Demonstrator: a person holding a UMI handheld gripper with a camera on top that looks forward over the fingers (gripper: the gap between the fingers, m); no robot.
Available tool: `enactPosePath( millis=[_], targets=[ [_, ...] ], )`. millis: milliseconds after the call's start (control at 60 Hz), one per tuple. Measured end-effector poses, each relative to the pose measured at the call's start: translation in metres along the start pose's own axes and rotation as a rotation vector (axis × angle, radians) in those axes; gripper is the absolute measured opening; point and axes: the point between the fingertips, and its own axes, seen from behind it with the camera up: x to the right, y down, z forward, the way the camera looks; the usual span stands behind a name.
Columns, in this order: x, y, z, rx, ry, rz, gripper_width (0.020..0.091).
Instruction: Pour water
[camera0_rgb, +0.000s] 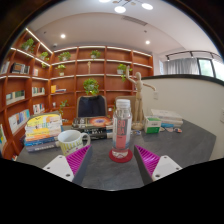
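A clear plastic water bottle with a pink label stands upright on a red coaster on the grey table. A white mug with a green pattern stands to its left, near the left finger. My gripper is open, its magenta pads wide apart. The bottle stands just ahead of the fingers, centred between them, with a clear gap on either side. Nothing is held.
A stack of books and colourful boxes lie at the table's back left. More small items sit at the back right. Wooden bookshelves with plants line the far wall.
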Motion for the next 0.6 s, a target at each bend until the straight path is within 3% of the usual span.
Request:
enactPosePath(
  millis=[267, 600],
  targets=[
    [0.021, -0.025, -0.112, 0.025, -0.028, -0.003, 0.0883],
    [-0.001, -0.046, -0.166, 0.113, -0.175, 0.022, 0.0892]
  ],
)
